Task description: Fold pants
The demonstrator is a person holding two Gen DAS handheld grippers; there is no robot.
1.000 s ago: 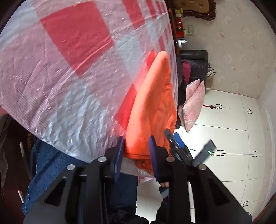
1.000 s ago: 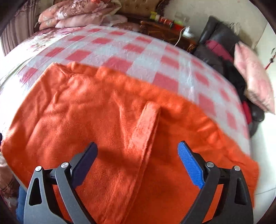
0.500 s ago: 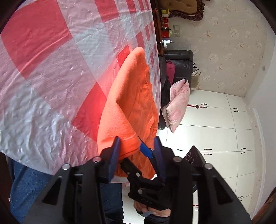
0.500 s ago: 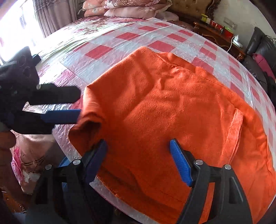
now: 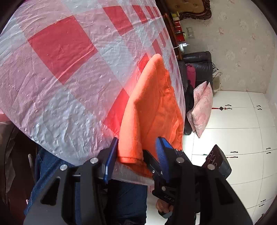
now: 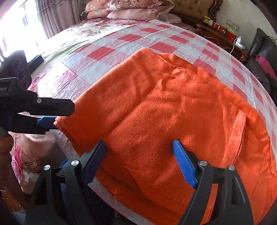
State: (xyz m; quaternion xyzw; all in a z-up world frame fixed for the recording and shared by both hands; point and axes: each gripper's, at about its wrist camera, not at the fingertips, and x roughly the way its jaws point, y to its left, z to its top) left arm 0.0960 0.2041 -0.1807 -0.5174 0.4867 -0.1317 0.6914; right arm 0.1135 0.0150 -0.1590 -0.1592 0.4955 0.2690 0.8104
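Orange fleece pants (image 6: 164, 103) lie folded flat on the bed's red-and-white checked plastic cover (image 6: 155, 34), near its front edge. My left gripper (image 5: 136, 140) is open around the near left corner of the pants (image 5: 155, 103); one blue pad touches the cloth, and the other stands off it. In the right wrist view the left gripper (image 6: 64, 115) comes in from the left at that same corner. My right gripper (image 6: 138, 142) points down at the front hem, its jaws wide and opening, with cloth between them and no pinch. A sewn pocket (image 6: 240, 131) shows at the right.
A person's jeans (image 5: 52, 173) stand against the bed's front edge. There are pillows (image 6: 135, 10) at the headboard and a wooden side table (image 6: 218, 32) beyond the bed. A black sofa (image 5: 199, 65) with a pink cushion (image 5: 202, 107) sits on the right, and a floral quilt (image 6: 26, 155) hangs at the front left.
The left jaws have spread, and the corner they had pinched and lifted now lies flat again. The right gripper swung from the pocket area leftward to the front hem.
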